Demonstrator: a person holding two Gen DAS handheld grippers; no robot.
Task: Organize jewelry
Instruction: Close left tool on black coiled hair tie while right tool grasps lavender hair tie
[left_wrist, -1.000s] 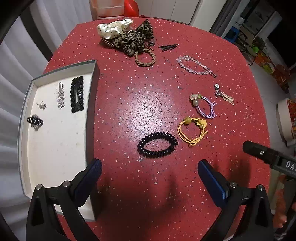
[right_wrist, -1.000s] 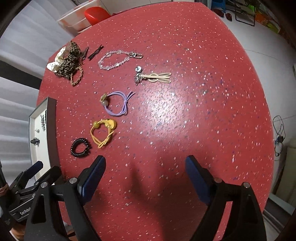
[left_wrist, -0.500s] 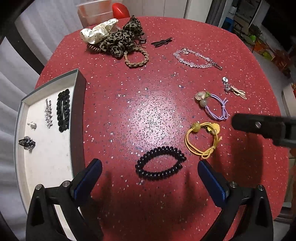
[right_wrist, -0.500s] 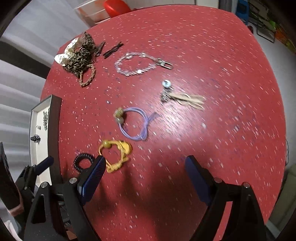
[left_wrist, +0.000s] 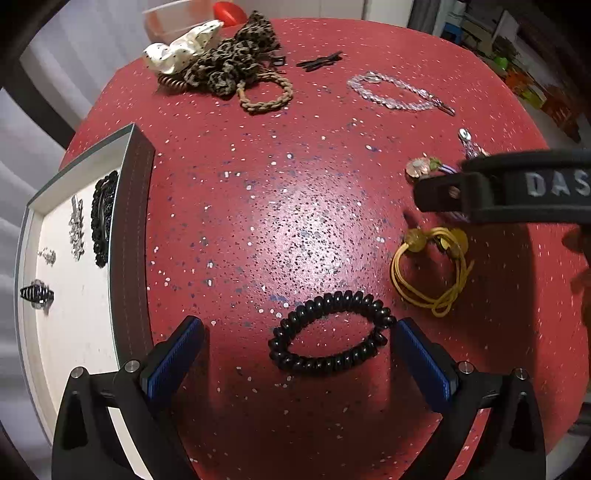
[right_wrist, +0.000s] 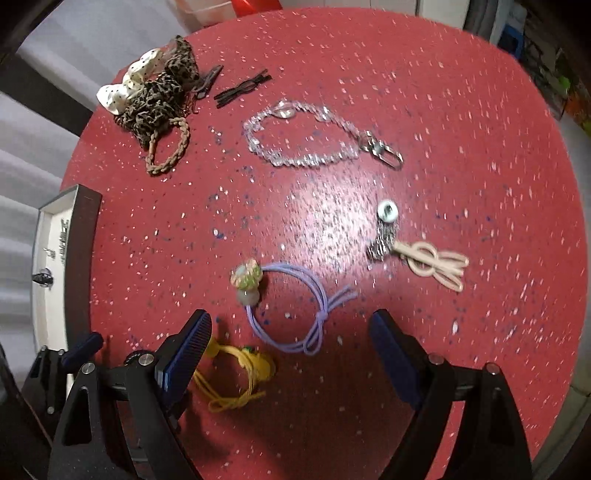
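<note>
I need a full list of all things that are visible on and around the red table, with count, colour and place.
coil hair tie: 1, black, between the left tongs' fingers
yellow hair tie: 1, yellow, right of the coil
purple hair tie: 1, lilac with bead, between the right tongs' fingers
crystal chain: 1, clear, far middle
tassel charm: 1, silver and cream, right side
scrunchie pile: several, leopard and white, far left
braided band: 1, tan, beside the pile
hairpins: black, far middle
tray: 1, white inside, left edge, holds small pieces
table: 1, red speckled
left tongs: open
right tongs: open
</note>
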